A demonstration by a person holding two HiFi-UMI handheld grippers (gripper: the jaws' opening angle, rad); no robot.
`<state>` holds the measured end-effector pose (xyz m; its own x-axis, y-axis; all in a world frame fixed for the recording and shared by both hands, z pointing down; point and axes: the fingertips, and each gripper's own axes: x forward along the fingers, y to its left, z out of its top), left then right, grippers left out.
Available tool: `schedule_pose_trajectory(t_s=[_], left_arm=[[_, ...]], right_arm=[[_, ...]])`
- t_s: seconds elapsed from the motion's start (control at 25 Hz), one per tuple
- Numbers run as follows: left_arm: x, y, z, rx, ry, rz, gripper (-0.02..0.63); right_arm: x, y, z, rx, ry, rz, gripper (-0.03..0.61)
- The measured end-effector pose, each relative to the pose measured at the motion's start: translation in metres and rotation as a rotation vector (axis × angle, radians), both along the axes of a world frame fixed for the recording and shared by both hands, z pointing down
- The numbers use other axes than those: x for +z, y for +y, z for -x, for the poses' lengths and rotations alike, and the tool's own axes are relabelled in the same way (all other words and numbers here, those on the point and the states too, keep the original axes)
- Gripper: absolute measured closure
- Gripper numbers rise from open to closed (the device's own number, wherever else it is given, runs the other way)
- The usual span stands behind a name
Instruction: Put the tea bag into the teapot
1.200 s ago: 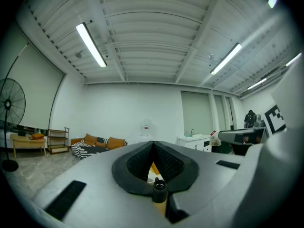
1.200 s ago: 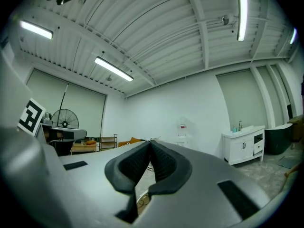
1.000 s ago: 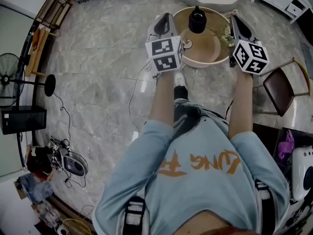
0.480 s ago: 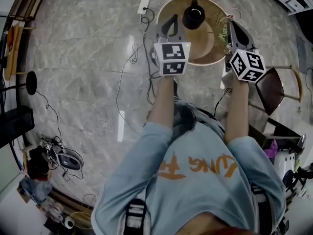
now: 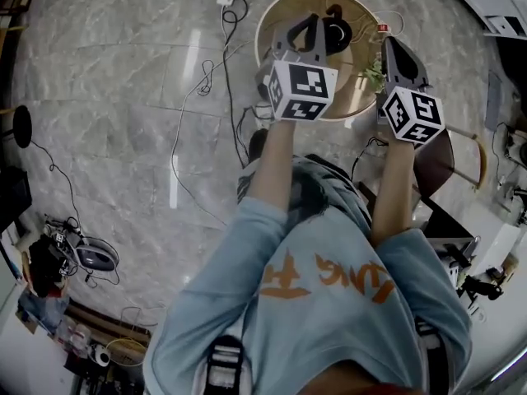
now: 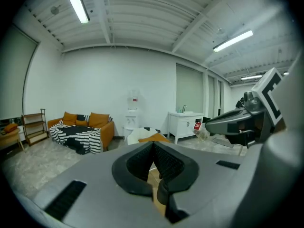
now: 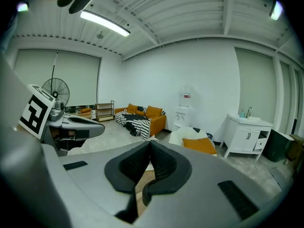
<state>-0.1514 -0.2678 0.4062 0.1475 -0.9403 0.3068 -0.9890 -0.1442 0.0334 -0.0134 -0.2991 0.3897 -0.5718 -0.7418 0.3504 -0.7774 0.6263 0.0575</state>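
hovering near the round table point(image 5: 276, 11), left hand-held gripper point(image 5: 303, 30) and right hand-held gripper point(image 5: 398, 54) both closed, empty (teapot point(image 5: 336, 33) beside left)

On my feed the person wears a light blue short-sleeved T-shirt point(image 5: 247, 303) with orange lettering point(image 5: 346, 271) across it. Black straps point(image 5: 221, 364) with grey buckles sit near each shoulder. The left tongs point(image 5: 310, 21) and right tongs point(image 5: 389, 41) have dark grey moulded shells. Each carries a white cube point(image 5: 300, 89) printed with black square markers. In the gripper views I see black ribbed pads point(image 6: 165, 163) set in smooth grey housings cut with small rectangular slots point(image 6: 66, 199).
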Motion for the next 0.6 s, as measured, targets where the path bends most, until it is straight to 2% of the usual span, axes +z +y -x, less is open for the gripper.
schedule_pose_trajectory(t_s=[0.24, 0.4, 0.6], left_arm=[[0.042, -0.028, -0.01, 0.004, 0.029, 0.096, 0.589], [0.062, -0.04, -0.016, -0.087, -0.031, 0.149, 0.589], [0.089, -0.057, -0.034, -0.082, -0.036, 0.209, 0.589]], right_arm=[[0.032, -0.013, -0.007, 0.005, 0.05, 0.05, 0.565], [0.054, -0.021, -0.028, 0.017, 0.052, 0.098, 0.565], [0.089, -0.042, -0.041, 0.001, 0.036, 0.161, 0.565]])
